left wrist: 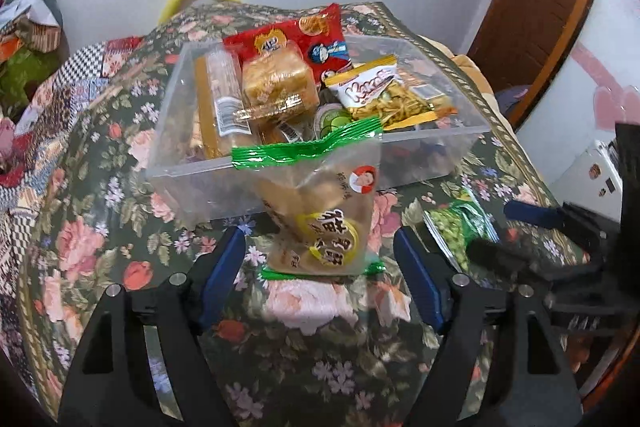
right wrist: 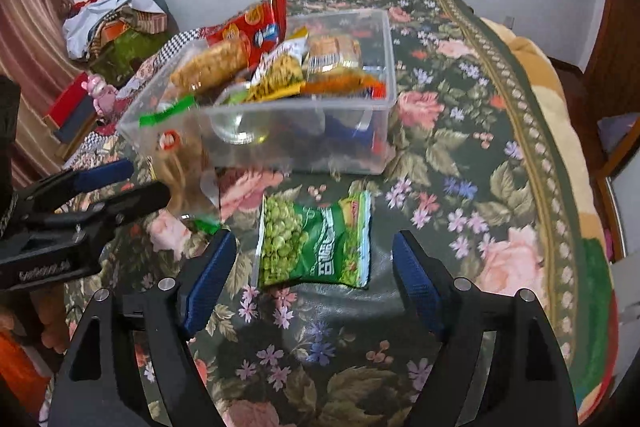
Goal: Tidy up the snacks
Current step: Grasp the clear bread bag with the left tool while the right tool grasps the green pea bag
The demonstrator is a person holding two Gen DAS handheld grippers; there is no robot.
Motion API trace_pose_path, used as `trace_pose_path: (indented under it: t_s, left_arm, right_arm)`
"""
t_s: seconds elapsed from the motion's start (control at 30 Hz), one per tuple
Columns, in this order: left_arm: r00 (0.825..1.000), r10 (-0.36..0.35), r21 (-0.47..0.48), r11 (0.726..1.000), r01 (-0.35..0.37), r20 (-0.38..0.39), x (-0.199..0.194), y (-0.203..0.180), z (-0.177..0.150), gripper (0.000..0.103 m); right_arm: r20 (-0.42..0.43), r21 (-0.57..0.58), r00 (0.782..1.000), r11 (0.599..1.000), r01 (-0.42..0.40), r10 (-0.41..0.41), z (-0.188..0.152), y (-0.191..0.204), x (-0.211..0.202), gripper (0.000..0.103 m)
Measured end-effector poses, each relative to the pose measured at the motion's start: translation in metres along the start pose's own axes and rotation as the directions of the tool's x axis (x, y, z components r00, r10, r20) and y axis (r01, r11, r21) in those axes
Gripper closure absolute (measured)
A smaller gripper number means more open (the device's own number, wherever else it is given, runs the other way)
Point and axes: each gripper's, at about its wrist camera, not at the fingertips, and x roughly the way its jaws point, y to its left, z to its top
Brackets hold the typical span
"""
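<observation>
Viewing left wrist: left gripper (left wrist: 320, 267) spread, clear bag (left wrist: 320, 211) between fingers, leaning on bin (left wrist: 168, 163), apparently ungripped. Right wrist: right gripper (right wrist: 312, 267) spread around pea bag (right wrist: 316, 239) on cloth (right wrist: 460, 155). Judged next: close, lift into bin.

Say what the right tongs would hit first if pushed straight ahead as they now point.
Most likely the green pea packet, lying flat on the floral cloth just ahead of the open right tongs. Behind it stands the clear box. Depth is uncertain.
</observation>
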Motion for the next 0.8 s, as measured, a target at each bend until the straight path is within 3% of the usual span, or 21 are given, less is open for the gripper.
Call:
trace_pose_path:
  t_s: [0.27, 0.43, 0.57, 0.6, 0.7, 0.8]
  left_arm:
    - [0.998, 0.001, -0.042, 0.999, -0.003, -0.061, 0.036, 0.005, 0.000, 0.027]
    - [0.997, -0.002, -0.058, 0.998, -0.003, -0.081, 0.051, 0.007, 0.000, 0.027]
    - [0.999, -0.009, -0.070, 0.998, 0.005, -0.048, 0.049, 0.010, 0.003, 0.030]
    - [0.999, -0.015, -0.072, 0.997, 0.012, -0.044, 0.048, 0.011, 0.004, 0.038]
    - [0.999, -0.026, -0.064, 0.998, 0.024, -0.029, 0.042, 0.011, 0.003, 0.051]
    - [1.000, -0.018, -0.032, 0.999, 0.017, -0.014, 0.035, 0.005, 0.000, 0.056]
  right_arm:
    - [-0.041, 0.018, 0.999, 1.000, -0.011, 0.012, -0.005, 0.000, 0.023, 0.023]
    - [-0.021, -0.036, 0.999, 0.999, 0.035, -0.036, -0.003, 0.008, 0.028, 0.022]
    - [-0.005, -0.043, 0.999, 0.998, 0.049, -0.049, -0.003, 0.007, 0.026, 0.042]
    - [-0.001, -0.034, 0.999, 0.998, 0.046, -0.046, -0.003, 0.005, 0.025, 0.046]
    - [0.006, -0.010, 0.999, 0.999, 0.036, -0.036, -0.004, 0.000, 0.022, 0.053]
    - [0.010, -0.007, 0.999, 0.999, 0.037, -0.037, -0.006, -0.002, 0.019, 0.056]
